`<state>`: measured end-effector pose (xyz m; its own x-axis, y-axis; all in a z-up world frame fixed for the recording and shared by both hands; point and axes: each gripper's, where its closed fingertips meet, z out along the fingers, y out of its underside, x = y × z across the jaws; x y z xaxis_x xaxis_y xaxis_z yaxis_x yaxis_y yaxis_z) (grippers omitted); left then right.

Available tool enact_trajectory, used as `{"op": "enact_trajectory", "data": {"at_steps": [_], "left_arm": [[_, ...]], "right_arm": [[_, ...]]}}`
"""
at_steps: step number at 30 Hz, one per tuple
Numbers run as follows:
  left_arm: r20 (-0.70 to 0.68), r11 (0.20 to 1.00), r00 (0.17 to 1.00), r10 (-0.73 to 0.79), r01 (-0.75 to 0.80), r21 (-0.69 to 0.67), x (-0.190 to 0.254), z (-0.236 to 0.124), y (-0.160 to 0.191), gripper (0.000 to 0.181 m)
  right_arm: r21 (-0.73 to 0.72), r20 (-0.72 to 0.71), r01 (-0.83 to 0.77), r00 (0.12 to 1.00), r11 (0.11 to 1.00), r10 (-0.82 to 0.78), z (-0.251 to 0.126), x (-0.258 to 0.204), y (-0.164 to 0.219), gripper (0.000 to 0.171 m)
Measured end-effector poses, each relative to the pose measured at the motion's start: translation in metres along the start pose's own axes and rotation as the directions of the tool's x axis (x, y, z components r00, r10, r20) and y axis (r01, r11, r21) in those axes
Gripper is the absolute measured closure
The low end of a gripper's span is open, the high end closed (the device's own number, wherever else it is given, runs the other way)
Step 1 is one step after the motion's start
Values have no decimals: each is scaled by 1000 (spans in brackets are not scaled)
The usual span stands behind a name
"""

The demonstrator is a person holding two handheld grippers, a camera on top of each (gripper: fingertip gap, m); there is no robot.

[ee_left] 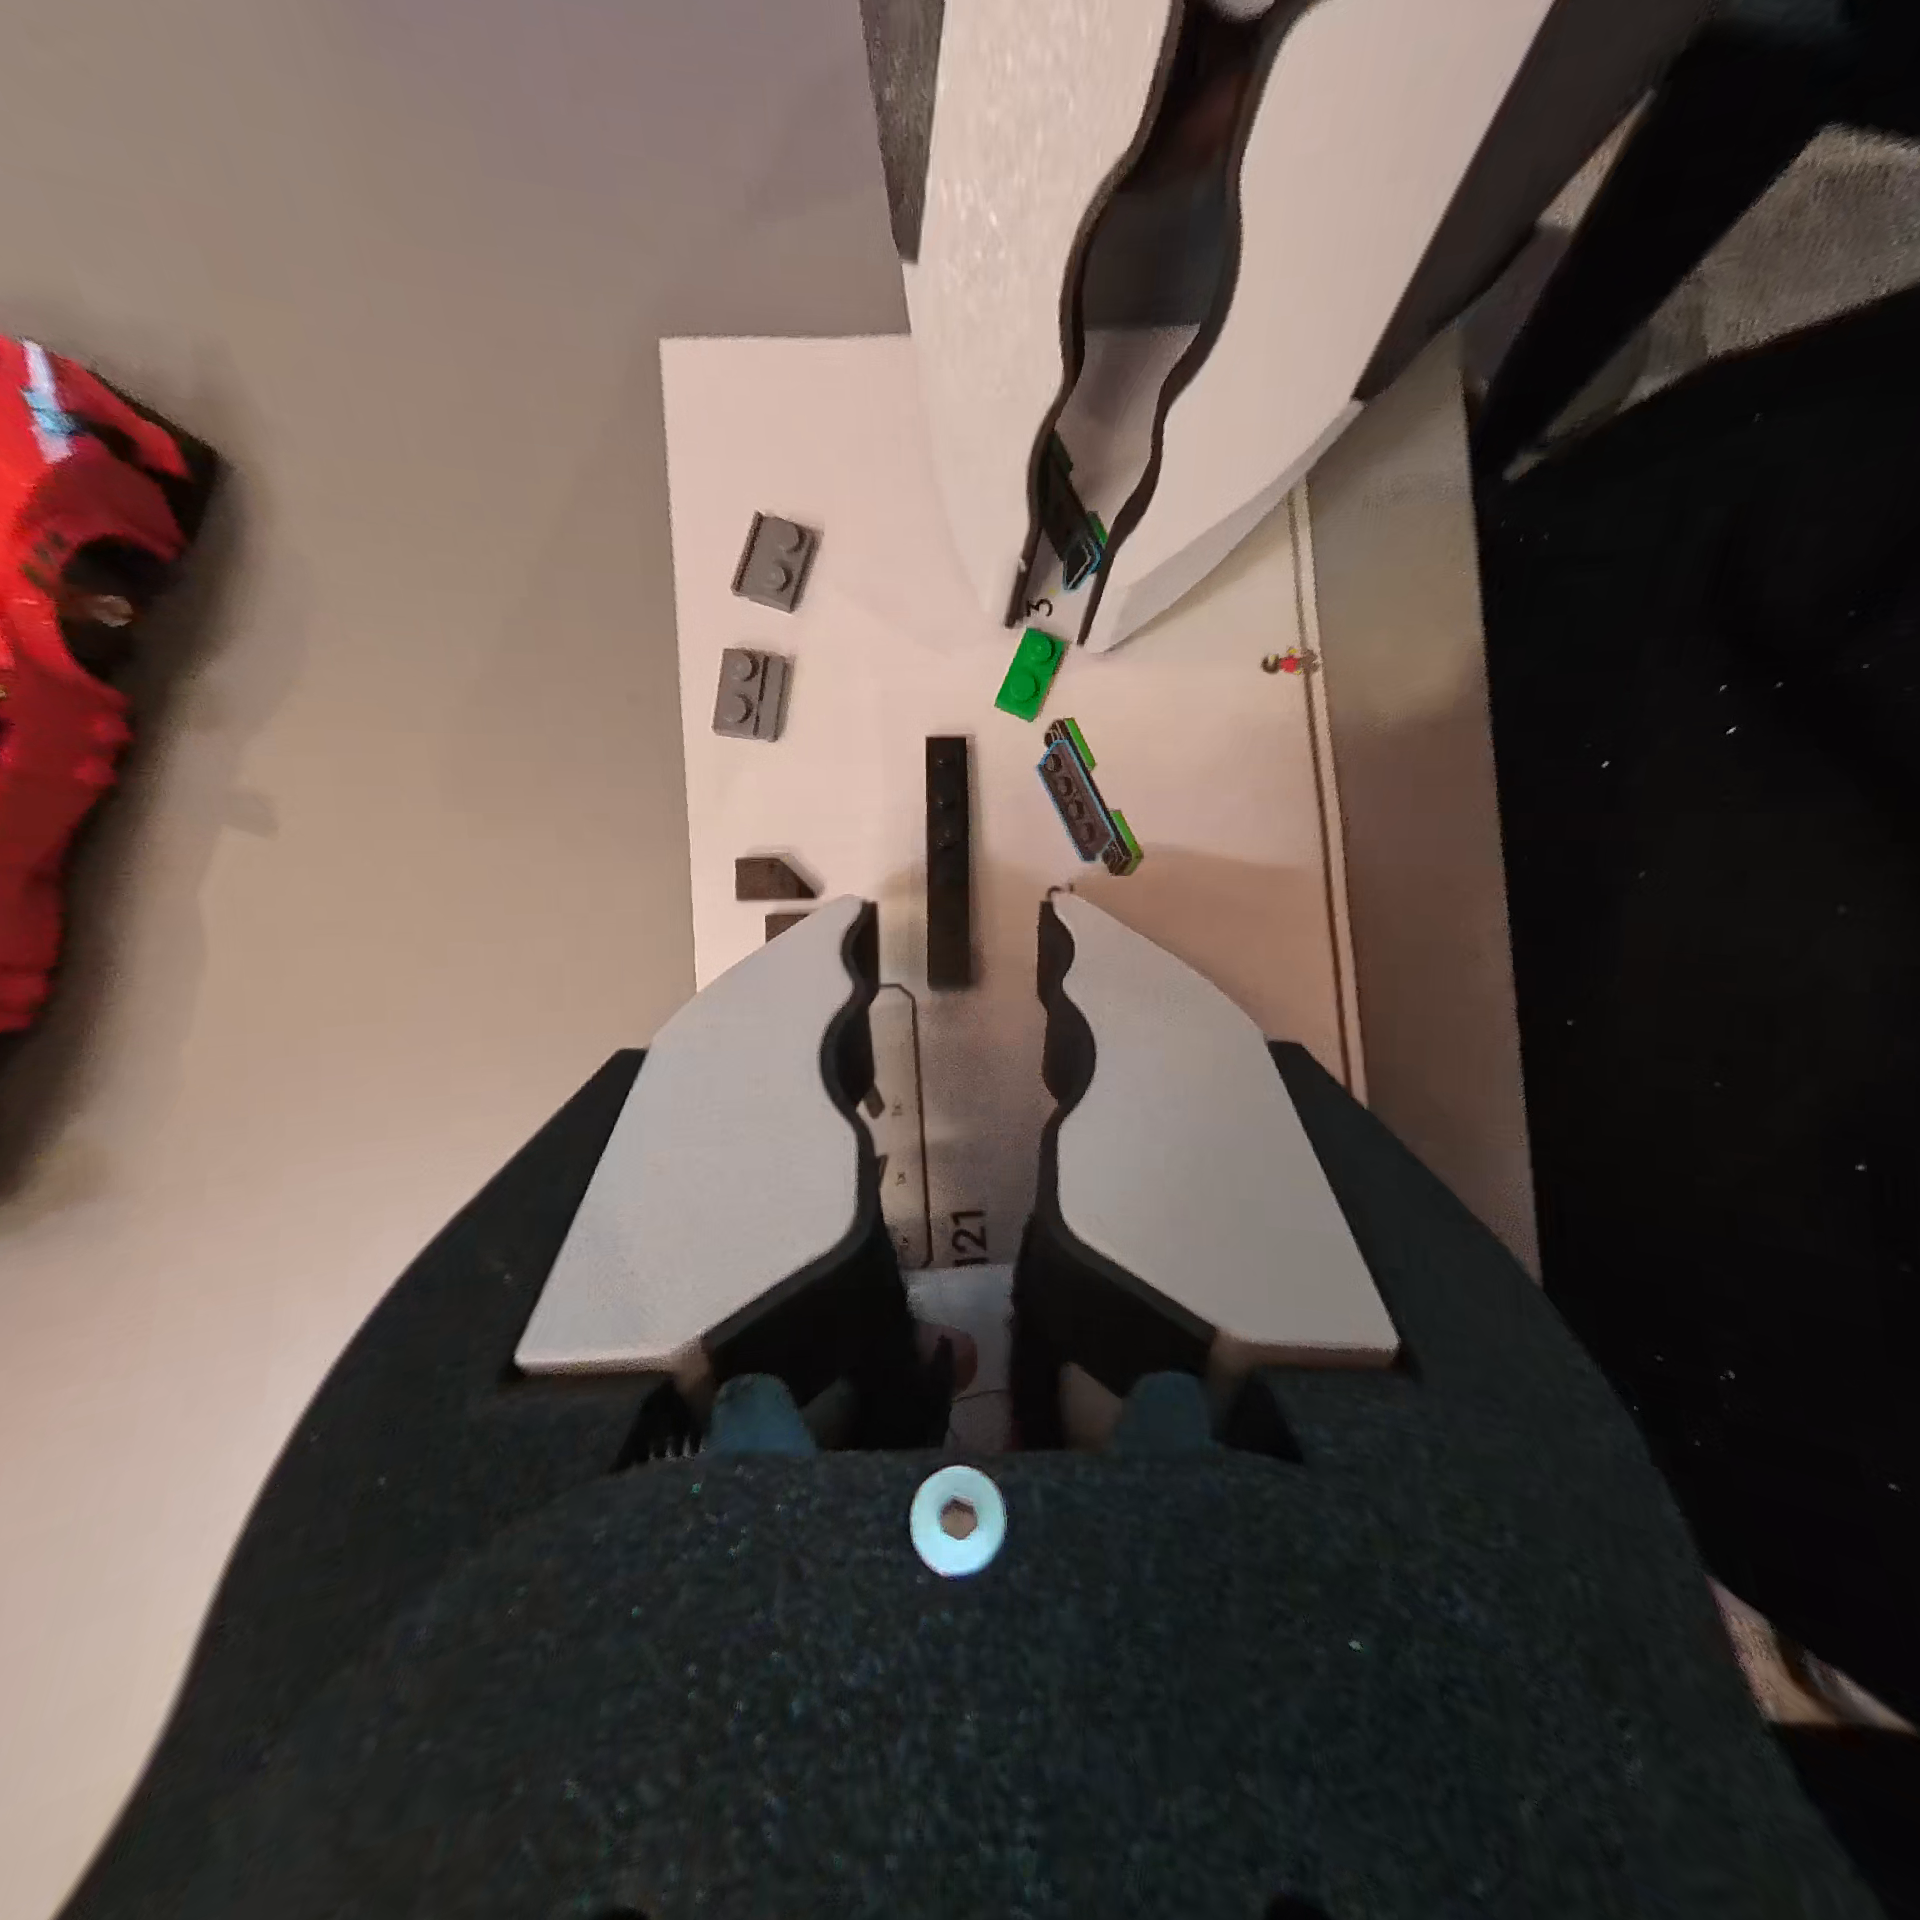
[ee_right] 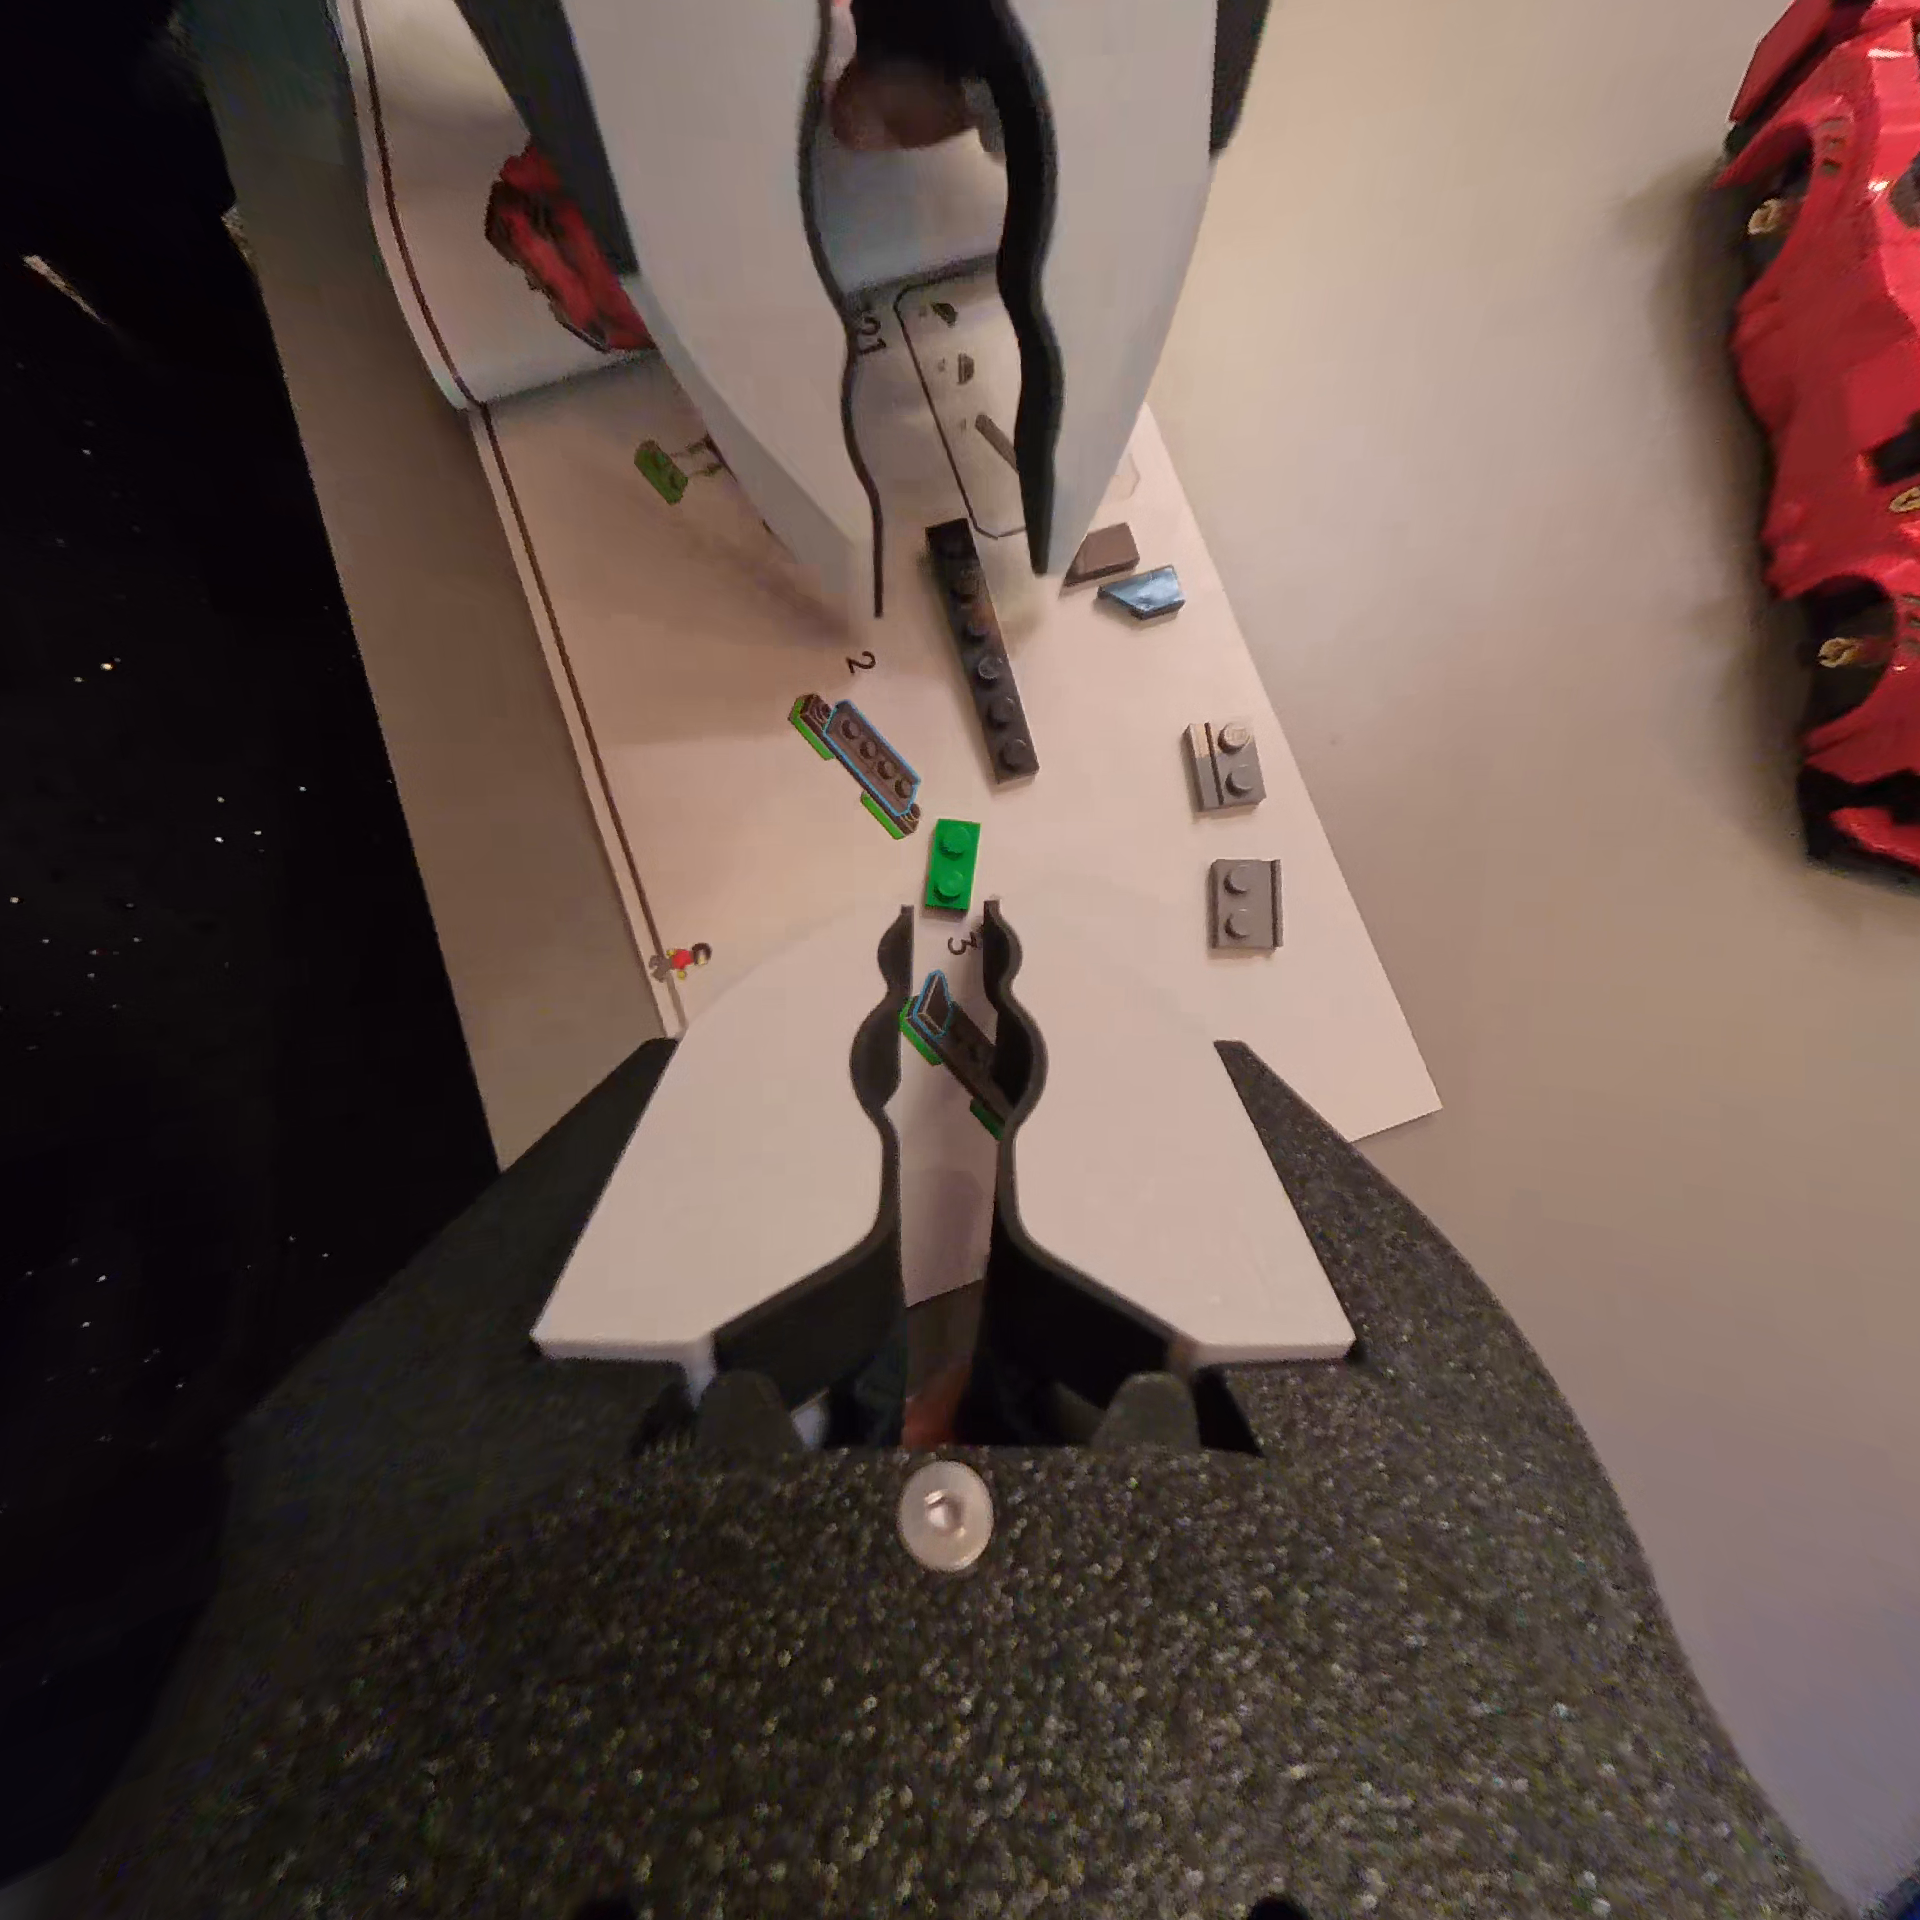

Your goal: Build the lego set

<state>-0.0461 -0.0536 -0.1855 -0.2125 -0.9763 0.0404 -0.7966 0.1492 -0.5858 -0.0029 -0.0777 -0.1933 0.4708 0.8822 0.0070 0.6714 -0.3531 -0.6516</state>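
Over the instruction sheet (ee_left: 831, 436), left tool (ee_left: 951, 904) gapes wide, empty; right tool (ee_right: 948, 912) narrowly parted, empty.

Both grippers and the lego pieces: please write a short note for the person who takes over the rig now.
Left gripper: open, empty, its fingertips on either side of the near end of the long black plate.
Right gripper: open, empty, just short of the green plate.
All loose pieces lie on the open instruction booklet: the long black plate, the green plate, two grey plates, and two small dark slope pieces.
The red car model sits apart on the table.
Done: nothing joined among these pieces.
Left: probably pick up the black and green plates and join them.
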Motion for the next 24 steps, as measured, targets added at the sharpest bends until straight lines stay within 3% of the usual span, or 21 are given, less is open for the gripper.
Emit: {"op": "enact_trajectory", "data": {"at_steps": [4, 11, 24], "left_arm": [[-33, 999, 999, -14, 12, -43, -3, 7, 3, 174], [-82, 996, 996, 29, -21, 87, 5, 2, -4, 174], [-88, 990, 987, 138, -136, 28, 5, 14, -7, 174]], "right_arm": [[8, 12, 13, 1000, 1000, -13, -1, 0, 0, 162], [11, 76, 69, 995, 998, -70, 2, 2, -2, 167], [14, 144, 156, 977, 988, -156, -2, 9, 0, 167]]}}
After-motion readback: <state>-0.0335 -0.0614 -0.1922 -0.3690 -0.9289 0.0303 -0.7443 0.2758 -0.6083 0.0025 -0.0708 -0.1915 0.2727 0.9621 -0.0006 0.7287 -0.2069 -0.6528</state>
